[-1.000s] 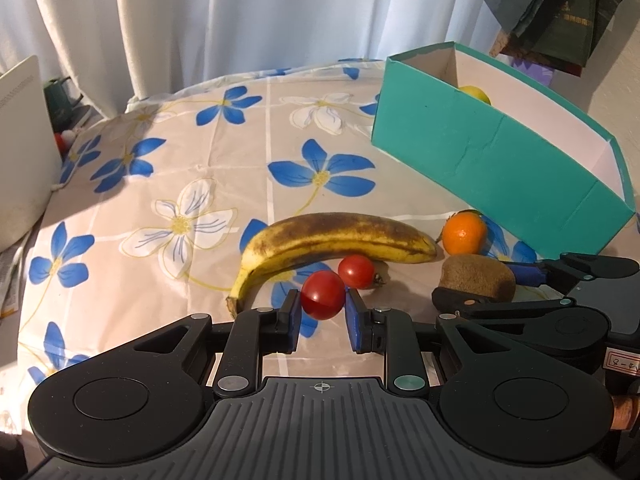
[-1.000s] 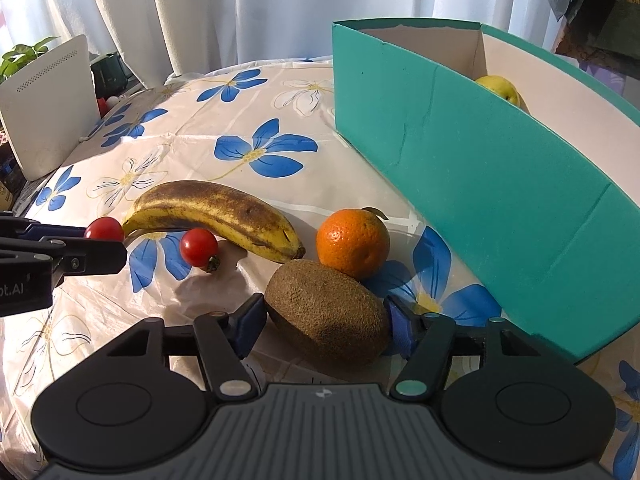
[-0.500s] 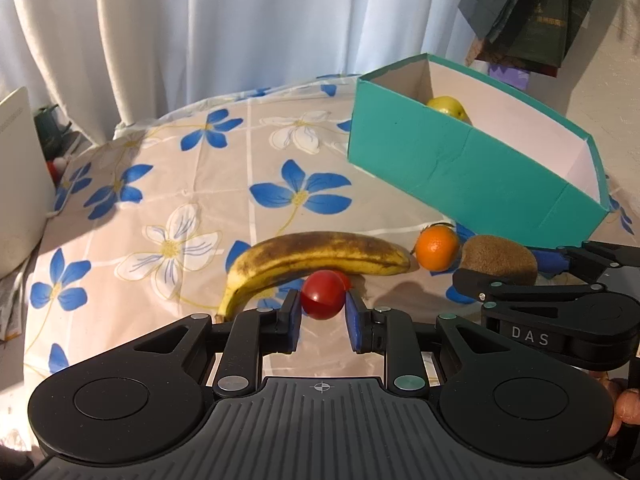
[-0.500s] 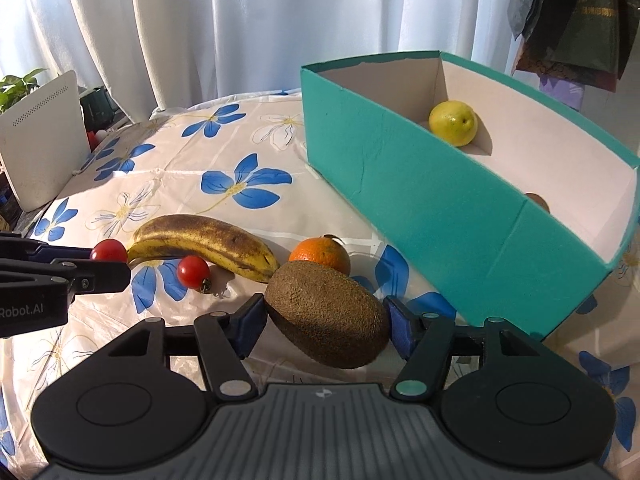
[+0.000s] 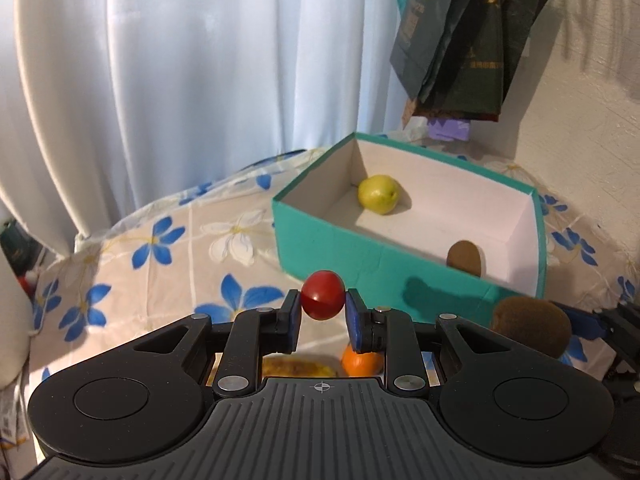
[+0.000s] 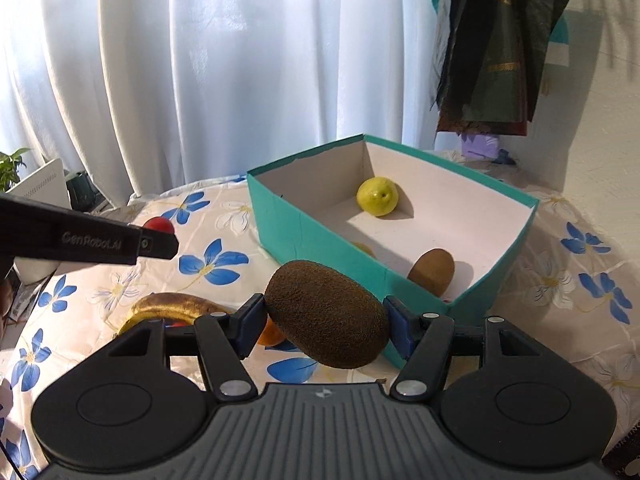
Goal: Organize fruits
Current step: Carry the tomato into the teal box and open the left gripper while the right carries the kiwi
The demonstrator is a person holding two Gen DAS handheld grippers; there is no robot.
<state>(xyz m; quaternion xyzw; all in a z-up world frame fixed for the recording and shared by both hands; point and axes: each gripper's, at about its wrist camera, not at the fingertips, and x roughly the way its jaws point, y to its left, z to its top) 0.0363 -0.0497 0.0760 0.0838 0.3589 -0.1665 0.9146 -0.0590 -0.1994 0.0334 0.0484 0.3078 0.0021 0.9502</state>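
while both tools grip fruit, teal box rim's w/o obstruction.

I have two fisheye views, one riding on each claw and looking forward and down along its fingers. The left claw camera sits above the table and faces the teal box and the white curtain behind it. The right claw camera looks the same way from close beside it, a little nearer the box. Both views share the box's inside, the flowered table, the curtain and the dark bags hanging at the wall. Each camera catches the other claw at its edge: the right one low at the left view's right border, the left one as a dark bar at the right view's left side.
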